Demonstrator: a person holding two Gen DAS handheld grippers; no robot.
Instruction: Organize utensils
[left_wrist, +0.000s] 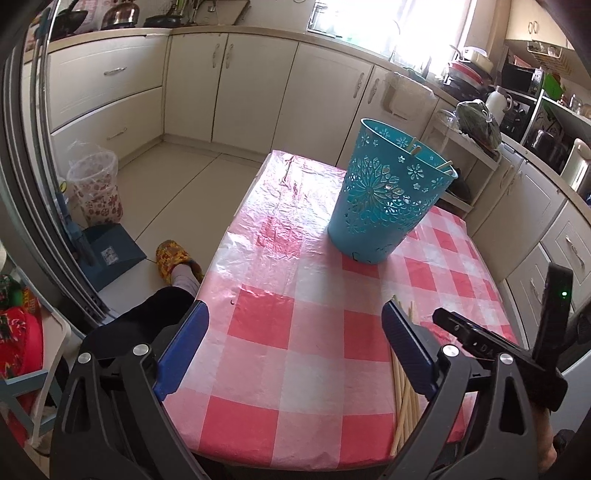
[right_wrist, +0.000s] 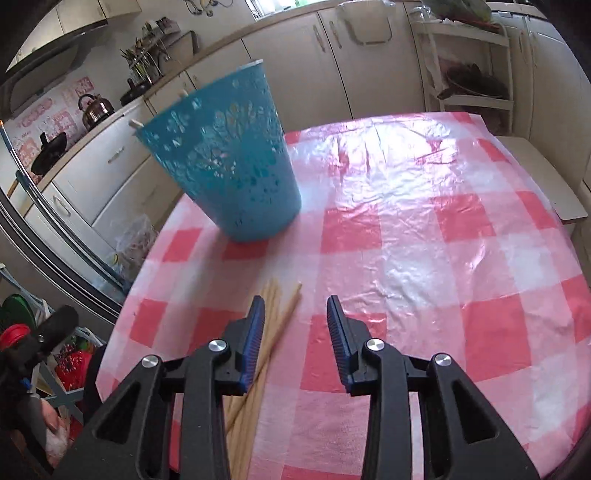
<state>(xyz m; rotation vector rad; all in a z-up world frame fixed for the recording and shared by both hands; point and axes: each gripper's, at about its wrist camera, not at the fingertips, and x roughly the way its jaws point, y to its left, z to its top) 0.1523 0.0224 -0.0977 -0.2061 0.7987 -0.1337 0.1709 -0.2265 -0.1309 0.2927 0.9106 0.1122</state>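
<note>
Two sets of jaws stand open and empty: the right gripper sits just right of the pale wooden chopsticks lying on the pink-checked tabletop near the perforated turquoise plastic bin. Judged step: reaching; next, straddle one stick. The left gripper waits.
</note>
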